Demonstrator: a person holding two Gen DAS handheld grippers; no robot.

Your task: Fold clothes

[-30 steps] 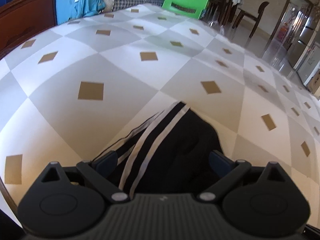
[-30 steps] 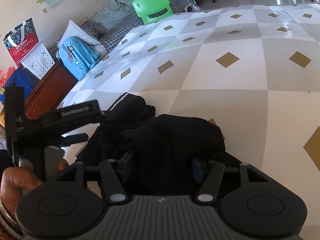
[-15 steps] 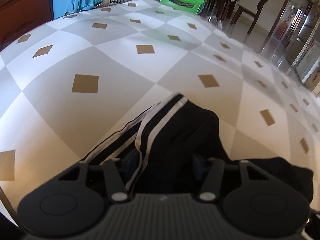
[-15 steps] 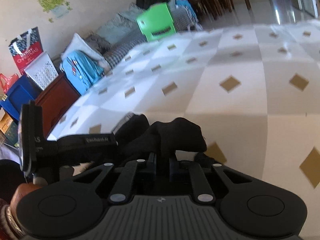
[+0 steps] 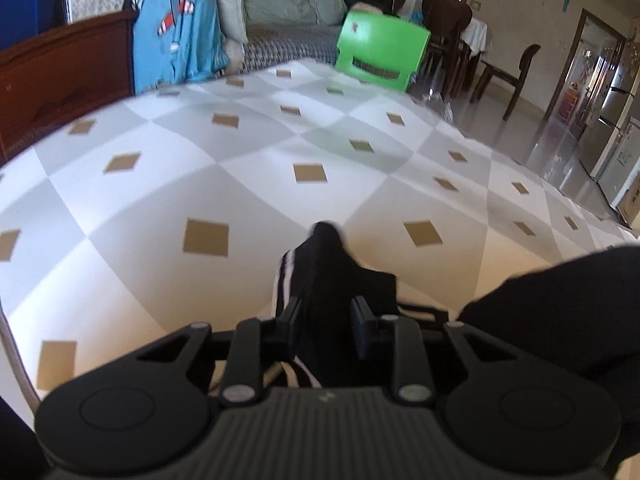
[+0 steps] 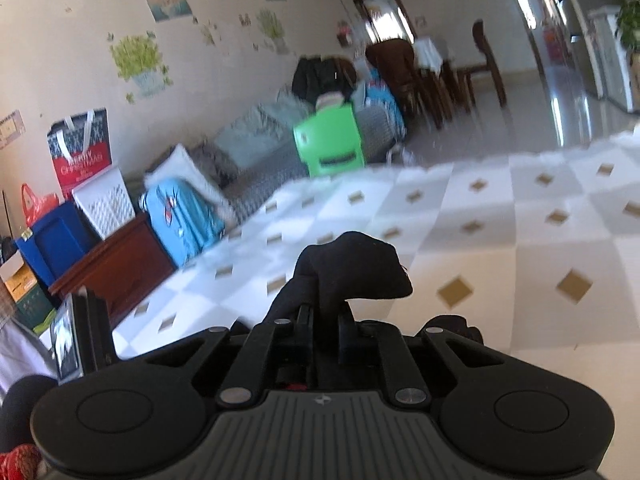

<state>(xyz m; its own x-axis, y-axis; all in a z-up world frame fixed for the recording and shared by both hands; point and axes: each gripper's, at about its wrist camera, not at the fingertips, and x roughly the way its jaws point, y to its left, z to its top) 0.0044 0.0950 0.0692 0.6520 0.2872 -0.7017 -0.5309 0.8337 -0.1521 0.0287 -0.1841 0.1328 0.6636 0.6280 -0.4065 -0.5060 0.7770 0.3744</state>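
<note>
A black garment with white side stripes (image 5: 320, 276) is held up over the checked table (image 5: 240, 168). My left gripper (image 5: 326, 322) is shut on its striped edge, with cloth bunched between the jaws. My right gripper (image 6: 324, 320) is shut on another black part of the same garment (image 6: 352, 268), which stands up in a lump above the fingers. A dark fold of the garment (image 5: 560, 308) fills the right of the left wrist view. Most of the garment hangs below both grippers, out of sight.
A green plastic chair (image 5: 380, 52) stands at the table's far edge, with a sofa and a blue bag (image 5: 176, 40) behind. A wooden cabinet (image 6: 112, 264) is at the left. The left gripper's back end (image 6: 80, 332) shows low left in the right wrist view.
Both grippers closed on the garment and lifted it off the table. The views tilted up toward the room and the cloth bunched narrow between the jaws.
</note>
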